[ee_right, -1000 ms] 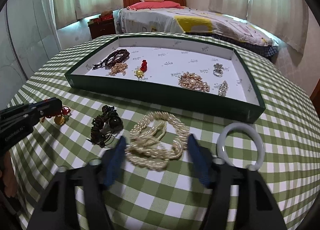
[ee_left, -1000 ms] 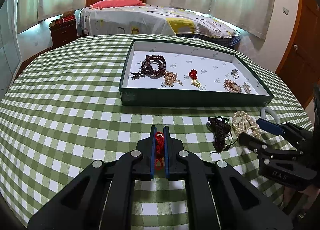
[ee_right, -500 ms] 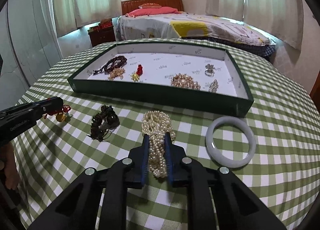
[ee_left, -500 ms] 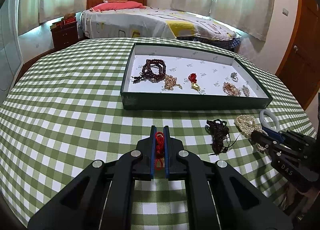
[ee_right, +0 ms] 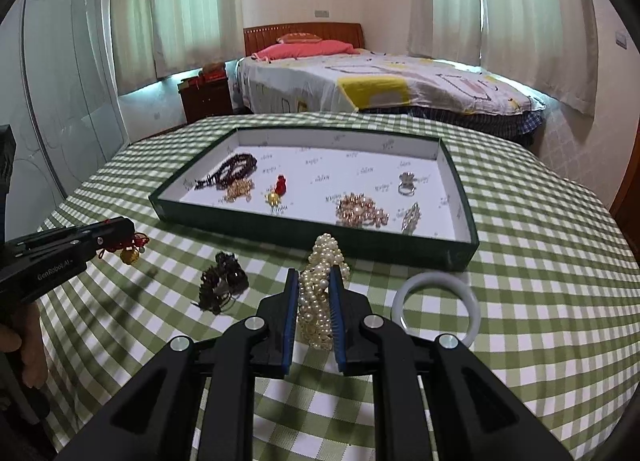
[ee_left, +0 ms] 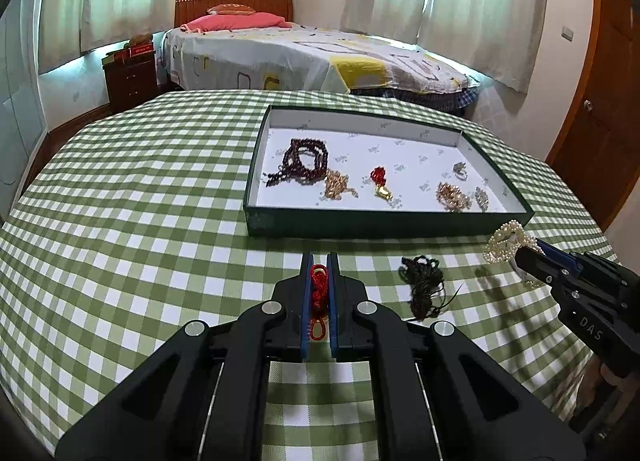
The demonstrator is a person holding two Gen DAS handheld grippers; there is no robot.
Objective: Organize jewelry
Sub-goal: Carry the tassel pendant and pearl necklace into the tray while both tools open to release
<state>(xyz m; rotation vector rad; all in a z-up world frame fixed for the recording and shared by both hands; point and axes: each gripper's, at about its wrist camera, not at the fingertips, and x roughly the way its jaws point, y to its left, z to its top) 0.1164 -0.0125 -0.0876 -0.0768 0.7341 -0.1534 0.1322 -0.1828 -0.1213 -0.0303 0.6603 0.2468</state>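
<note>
My left gripper [ee_left: 319, 261] is shut on a red knotted cord charm [ee_left: 318, 293]; in the right wrist view its gold bell [ee_right: 130, 255] hangs above the cloth. My right gripper [ee_right: 316, 277] is shut on a pearl necklace bundle [ee_right: 320, 293], lifted off the table; it also shows in the left wrist view [ee_left: 505, 245]. The green tray [ee_left: 360, 223] with white lining holds dark red beads [ee_left: 306, 161], a gold chain [ee_left: 336, 185], a red and gold charm [ee_left: 380, 181], a pearl brooch [ee_right: 362, 213] and a ring [ee_right: 407, 185].
A dark brown cord bracelet [ee_right: 222, 287] lies on the green checked tablecloth between the grippers, and shows in the left wrist view [ee_left: 424, 285]. A pale jade bangle [ee_right: 436, 305] lies right of the right gripper. A bed [ee_left: 312, 57] stands beyond the table.
My right gripper closed on the pearl necklace and lifted it off the cloth. My left gripper rose and pulled back a little, still holding the red charm.
</note>
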